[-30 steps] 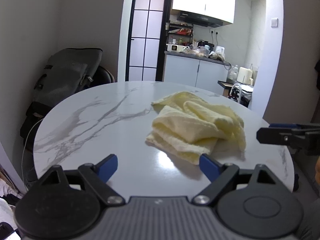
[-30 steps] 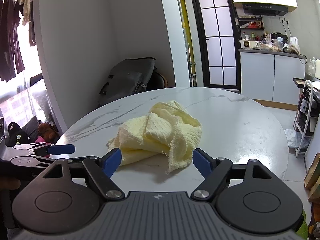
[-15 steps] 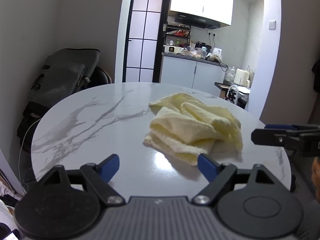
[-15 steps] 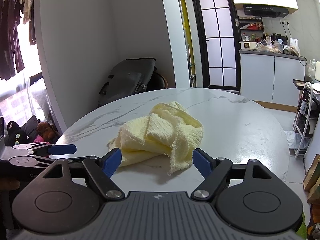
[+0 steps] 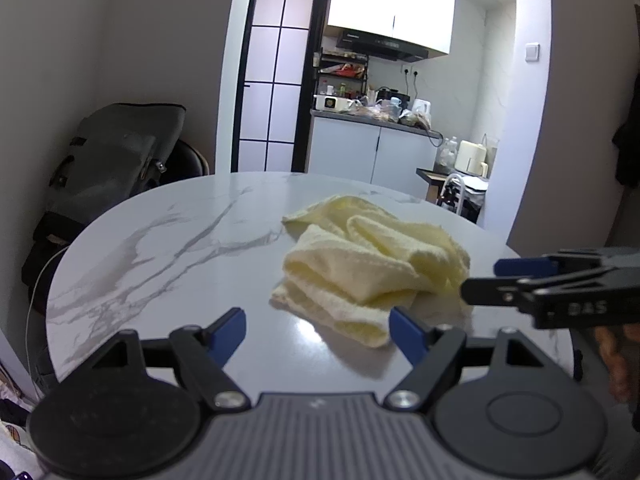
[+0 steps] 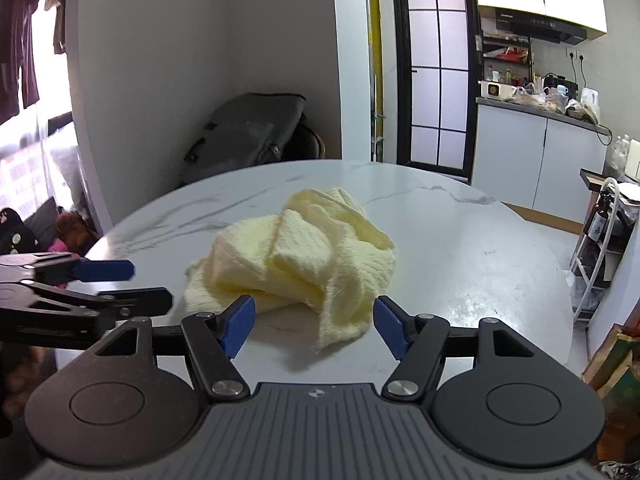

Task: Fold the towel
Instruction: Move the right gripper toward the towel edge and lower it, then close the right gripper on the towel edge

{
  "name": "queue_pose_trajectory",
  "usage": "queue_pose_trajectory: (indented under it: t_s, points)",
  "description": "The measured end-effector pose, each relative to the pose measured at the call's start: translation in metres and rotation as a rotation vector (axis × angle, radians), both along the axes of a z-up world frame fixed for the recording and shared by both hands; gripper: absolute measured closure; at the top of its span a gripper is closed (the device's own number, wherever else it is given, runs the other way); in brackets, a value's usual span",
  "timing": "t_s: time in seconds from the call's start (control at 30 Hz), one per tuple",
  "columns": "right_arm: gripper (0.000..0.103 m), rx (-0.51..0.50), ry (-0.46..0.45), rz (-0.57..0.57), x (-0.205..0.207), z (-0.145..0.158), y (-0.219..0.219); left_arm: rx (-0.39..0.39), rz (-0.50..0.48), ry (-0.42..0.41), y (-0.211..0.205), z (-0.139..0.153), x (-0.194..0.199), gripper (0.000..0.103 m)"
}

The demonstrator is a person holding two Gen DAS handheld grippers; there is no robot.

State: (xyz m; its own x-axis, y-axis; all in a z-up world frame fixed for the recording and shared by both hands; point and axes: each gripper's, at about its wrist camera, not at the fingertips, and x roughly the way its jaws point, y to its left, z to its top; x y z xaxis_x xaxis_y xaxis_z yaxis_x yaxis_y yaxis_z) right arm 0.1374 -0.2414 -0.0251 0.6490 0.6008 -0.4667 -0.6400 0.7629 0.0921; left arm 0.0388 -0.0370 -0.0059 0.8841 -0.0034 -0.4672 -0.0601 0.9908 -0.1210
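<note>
A pale yellow towel [image 5: 368, 264] lies crumpled in a heap on the round white marble table [image 5: 180, 248]; it also shows in the right wrist view [image 6: 304, 256]. My left gripper [image 5: 318, 330] is open and empty, just in front of the towel's near left corner. My right gripper [image 6: 314, 322] is open and empty, just short of the towel's near hanging flap. The right gripper's fingers [image 5: 520, 280] show at the right of the left wrist view, beside the towel. The left gripper's fingers [image 6: 104, 280] show at the left of the right wrist view.
A grey bag [image 5: 116, 152] sits on a chair behind the table, against the wall. A kitchen counter [image 5: 372, 120] with clutter and a glass door [image 5: 276, 80] lie beyond. A white wire rack [image 6: 600, 240] stands off the table's right side.
Both grippers have moved forward, closer to the towel, and toward each other. The towel has not moved. Both stay open.
</note>
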Motion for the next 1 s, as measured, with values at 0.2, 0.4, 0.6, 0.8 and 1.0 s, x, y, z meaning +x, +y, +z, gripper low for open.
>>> queue_pose_trajectory:
  t_s: [0.2, 0.4, 0.6, 0.8, 1.0]
  points:
    - [0.042, -0.078, 0.015, 0.016, 0.011, -0.008, 0.015, 0.004, -0.007, 0.005, -0.001, 0.000, -0.001, 0.022]
    - [0.078, -0.147, -0.001, 0.015, 0.017, -0.013, 0.020, -0.002, -0.005, 0.004, 0.001, 0.000, -0.004, 0.022]
    - [0.092, -0.130, -0.048, 0.028, 0.008, -0.010, 0.013, -0.005, -0.006, 0.003, 0.000, 0.000, -0.005, 0.022]
    - [0.095, -0.089, -0.105, 0.007, -0.004, 0.000, 0.001, -0.008, -0.012, 0.009, -0.005, -0.003, -0.004, 0.022]
    - [0.095, -0.055, -0.165, -0.034, -0.017, 0.009, -0.011, -0.015, -0.026, 0.008, -0.011, -0.005, -0.003, 0.022]
